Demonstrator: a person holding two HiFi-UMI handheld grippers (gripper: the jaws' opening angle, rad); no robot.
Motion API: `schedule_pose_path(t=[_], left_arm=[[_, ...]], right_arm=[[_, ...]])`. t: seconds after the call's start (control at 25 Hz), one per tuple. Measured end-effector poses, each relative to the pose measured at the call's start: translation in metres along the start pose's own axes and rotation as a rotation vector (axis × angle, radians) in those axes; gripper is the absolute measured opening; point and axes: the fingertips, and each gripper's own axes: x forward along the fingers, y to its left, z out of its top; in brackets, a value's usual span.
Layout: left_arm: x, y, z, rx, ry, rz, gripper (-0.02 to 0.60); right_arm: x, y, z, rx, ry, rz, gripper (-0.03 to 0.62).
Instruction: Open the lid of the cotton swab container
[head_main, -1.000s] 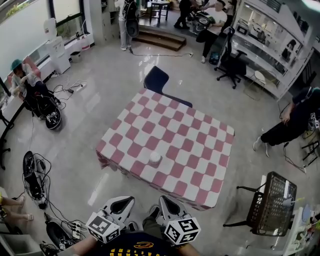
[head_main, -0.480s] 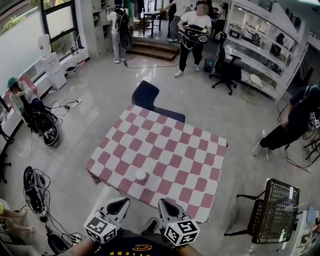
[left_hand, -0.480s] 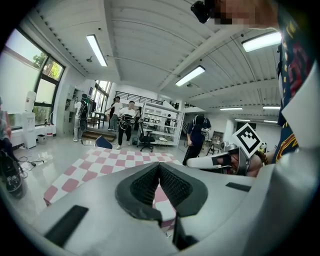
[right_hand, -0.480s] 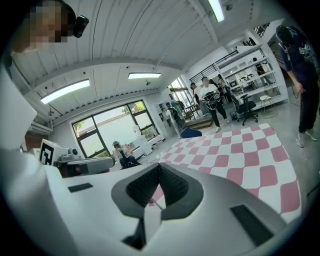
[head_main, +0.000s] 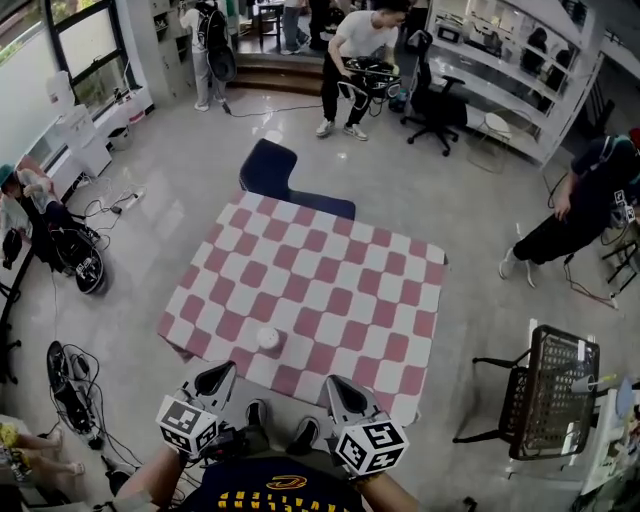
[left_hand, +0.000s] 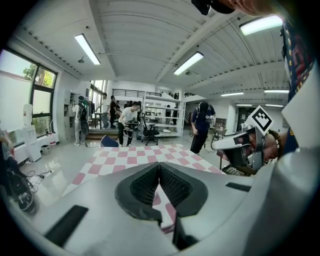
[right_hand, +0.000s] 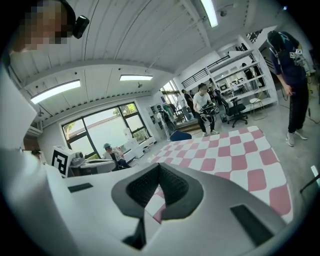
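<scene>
The cotton swab container (head_main: 268, 338), small, round and white, stands near the front left edge of the table with the pink-and-white checked cloth (head_main: 330, 300). My left gripper (head_main: 214, 383) hovers short of the table's near edge, just below the container, shut and empty. My right gripper (head_main: 341, 392) sits level with it, farther right, also shut with nothing in it. In the left gripper view the jaws (left_hand: 159, 167) meet over the cloth (left_hand: 140, 155); in the right gripper view the jaws (right_hand: 159, 170) meet likewise. The container is hidden in both gripper views.
A dark blue chair (head_main: 272, 172) stands at the table's far side. A black mesh chair (head_main: 552, 392) is on the right. Cables and gear (head_main: 66, 380) lie on the floor at left. Several people stand or sit around the room, one (head_main: 352, 60) beyond the table.
The whole view has shifted as I came closer to the table; the container now lies lower and further left in the head view. Both grippers stayed shut and have spread a little apart.
</scene>
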Motion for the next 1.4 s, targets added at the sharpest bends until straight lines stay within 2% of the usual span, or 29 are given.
schedule_pose_path(t=[0.4,0.64,0.96,1.16,1.4], left_arm=[[0.038,0.044,-0.025,0.050,0.063,-0.095,0.002],[0.071,0.064,-0.055,0.072,0.130,-0.144,0.002],[0.104,0.066,-0.108,0.054,0.219,-0.247,0.002],[0.122,0.063,-0.132,0.031,0.260,-0.270,0.017],[0.136,0.061,-0.146,0.062,0.283,-0.300,0.043]], right_arm=[[0.026,-0.013,-0.007,0.038,0.012,-0.129,0.011],[0.051,-0.013,-0.011,0.058,0.013,-0.163,0.011],[0.073,-0.009,-0.019,0.083,0.025,-0.187,0.011],[0.074,-0.013,-0.030,0.103,0.041,-0.209,0.011],[0.073,-0.015,-0.041,0.123,0.051,-0.232,0.011]])
